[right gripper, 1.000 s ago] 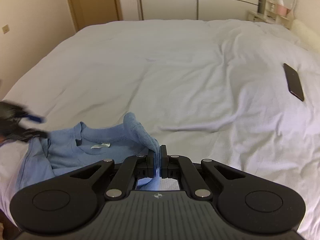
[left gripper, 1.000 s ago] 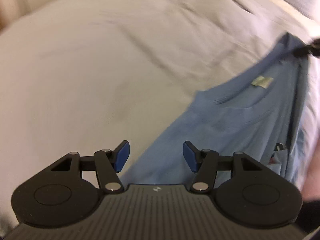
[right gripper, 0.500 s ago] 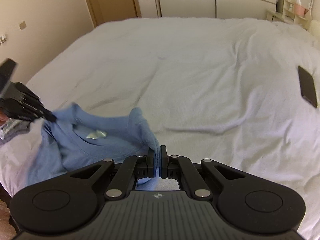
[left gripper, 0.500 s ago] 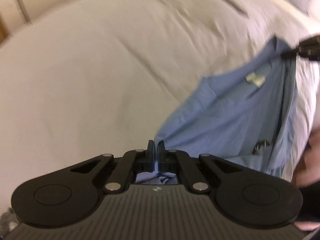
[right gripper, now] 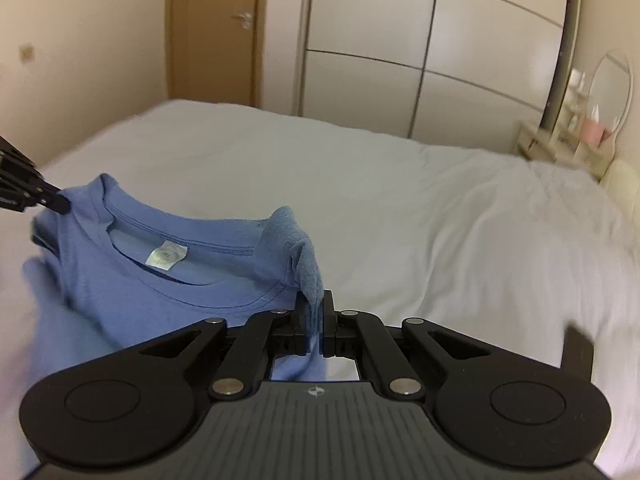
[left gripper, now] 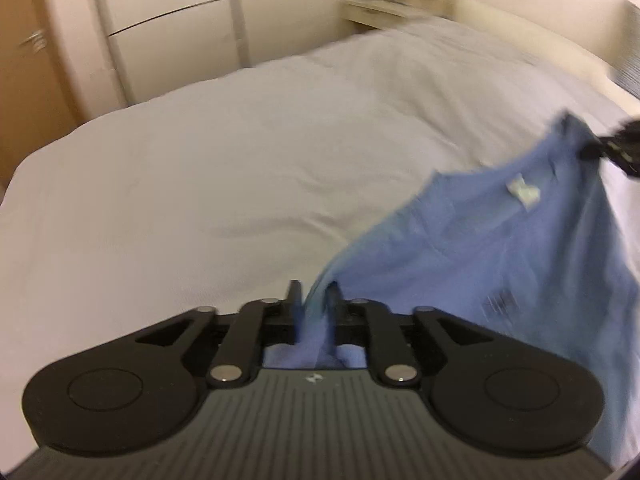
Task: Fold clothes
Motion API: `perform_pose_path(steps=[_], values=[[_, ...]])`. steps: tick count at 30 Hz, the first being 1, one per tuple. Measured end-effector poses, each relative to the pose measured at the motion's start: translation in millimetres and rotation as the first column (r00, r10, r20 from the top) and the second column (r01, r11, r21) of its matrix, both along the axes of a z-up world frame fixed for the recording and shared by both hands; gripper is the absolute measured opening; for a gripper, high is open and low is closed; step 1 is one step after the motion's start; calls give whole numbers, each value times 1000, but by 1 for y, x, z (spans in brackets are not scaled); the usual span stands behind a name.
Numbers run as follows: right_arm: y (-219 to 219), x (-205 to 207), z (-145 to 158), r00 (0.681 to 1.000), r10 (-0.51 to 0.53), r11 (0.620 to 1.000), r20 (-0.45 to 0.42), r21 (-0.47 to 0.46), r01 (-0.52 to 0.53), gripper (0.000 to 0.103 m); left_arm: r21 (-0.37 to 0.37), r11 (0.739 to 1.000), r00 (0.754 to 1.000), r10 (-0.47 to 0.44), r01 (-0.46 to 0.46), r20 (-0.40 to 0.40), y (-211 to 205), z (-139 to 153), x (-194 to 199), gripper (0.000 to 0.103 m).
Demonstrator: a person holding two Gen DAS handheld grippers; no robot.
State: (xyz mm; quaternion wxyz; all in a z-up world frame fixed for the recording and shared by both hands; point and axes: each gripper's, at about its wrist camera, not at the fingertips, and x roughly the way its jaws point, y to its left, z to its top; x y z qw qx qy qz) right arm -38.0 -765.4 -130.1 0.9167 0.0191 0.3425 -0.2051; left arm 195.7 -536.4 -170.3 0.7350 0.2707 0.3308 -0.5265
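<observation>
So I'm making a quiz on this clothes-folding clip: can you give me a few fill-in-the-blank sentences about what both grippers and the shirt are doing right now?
1. The left gripper and the right gripper are both shut on the ____ T-shirt.
2. A small white ____ shows inside the collar.
3. Behind the shirt lies a bed with a ____ sheet.
4. In the right wrist view, the room's wooden ____ stands shut.

Missing words: blue; label; white; door

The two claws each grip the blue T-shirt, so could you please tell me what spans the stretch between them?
Only the blue T-shirt itself: in the right wrist view its neckline and white label run from the left claw to the right claw.
</observation>
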Motion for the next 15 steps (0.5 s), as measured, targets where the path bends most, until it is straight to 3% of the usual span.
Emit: perform_pose_path(steps=[3, 6, 11, 15], values=[[-34, 50, -34, 996, -65, 996, -57, -61, 62, 26, 2, 998, 998, 56, -56, -20, -26, -26, 31, 22], [-40, 61, -56, 989, -117, 993, -93, -8, 117, 30, 14, 996, 995, 94, -93, -42, -44, -54, 55, 32], [-8, 27, -92, 975, -141, 984, -170, 83, 157, 37, 110, 994, 995, 8, 3, -99, 2, -109, 20, 41], [10, -2, -120, 950, -202, 955, -236, 169, 245, 37, 158, 986, 988, 80, -58, -135, 27, -139, 27, 41]])
